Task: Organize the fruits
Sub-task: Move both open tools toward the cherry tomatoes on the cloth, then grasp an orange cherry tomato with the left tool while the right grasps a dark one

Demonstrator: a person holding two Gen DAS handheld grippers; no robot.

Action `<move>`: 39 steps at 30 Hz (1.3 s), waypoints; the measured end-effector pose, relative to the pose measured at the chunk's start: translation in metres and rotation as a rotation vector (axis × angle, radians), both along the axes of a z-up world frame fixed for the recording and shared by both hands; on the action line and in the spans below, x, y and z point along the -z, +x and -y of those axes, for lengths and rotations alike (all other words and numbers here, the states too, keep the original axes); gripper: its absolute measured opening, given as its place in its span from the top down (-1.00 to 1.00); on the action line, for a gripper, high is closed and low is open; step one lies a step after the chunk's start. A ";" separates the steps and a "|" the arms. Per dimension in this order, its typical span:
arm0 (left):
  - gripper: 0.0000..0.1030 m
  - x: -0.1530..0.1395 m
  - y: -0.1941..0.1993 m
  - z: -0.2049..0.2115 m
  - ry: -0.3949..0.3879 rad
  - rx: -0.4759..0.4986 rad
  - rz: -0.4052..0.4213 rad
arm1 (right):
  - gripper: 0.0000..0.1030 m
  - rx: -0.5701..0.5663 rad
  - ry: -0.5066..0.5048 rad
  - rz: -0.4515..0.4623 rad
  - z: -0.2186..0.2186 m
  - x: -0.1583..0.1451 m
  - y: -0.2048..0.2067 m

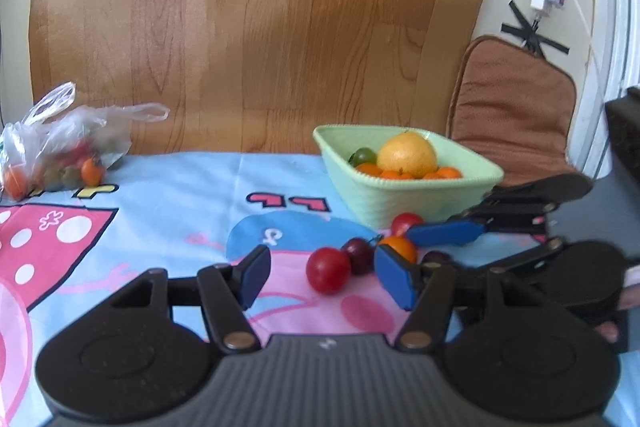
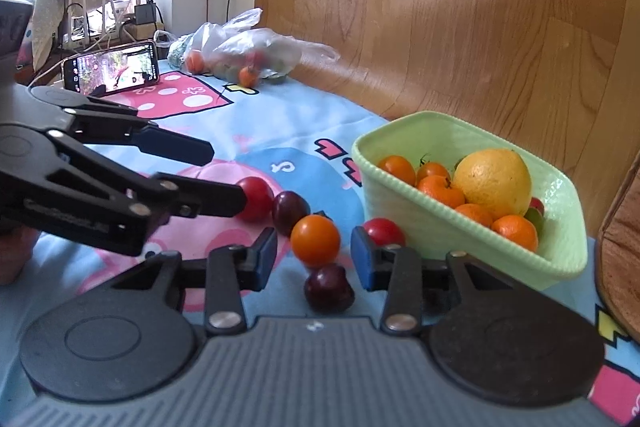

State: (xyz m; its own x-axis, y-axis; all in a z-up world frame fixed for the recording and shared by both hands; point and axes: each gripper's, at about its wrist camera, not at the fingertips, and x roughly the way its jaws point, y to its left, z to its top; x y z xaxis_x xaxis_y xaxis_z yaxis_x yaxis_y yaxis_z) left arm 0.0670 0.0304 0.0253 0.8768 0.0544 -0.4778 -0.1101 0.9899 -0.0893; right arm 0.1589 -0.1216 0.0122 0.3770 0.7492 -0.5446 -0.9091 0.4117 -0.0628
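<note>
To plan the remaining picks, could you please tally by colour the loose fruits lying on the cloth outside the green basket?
Red fruits: 2
Dark purple fruits: 2
Orange fruit: 1
Total: 5
</note>
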 end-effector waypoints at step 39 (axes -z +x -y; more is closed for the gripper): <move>0.07 0.013 0.018 0.046 -0.093 0.175 -0.078 | 0.03 -0.033 0.004 -0.042 0.066 0.005 -0.001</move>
State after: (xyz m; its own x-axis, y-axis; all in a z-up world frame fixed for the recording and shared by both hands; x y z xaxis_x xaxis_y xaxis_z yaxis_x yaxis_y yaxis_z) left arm 0.0848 -0.0157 0.0126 0.8290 -0.1426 -0.5408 0.0524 0.9825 -0.1786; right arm 0.1577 -0.1877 0.0073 0.3291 0.7630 -0.5563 -0.9240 0.3816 -0.0232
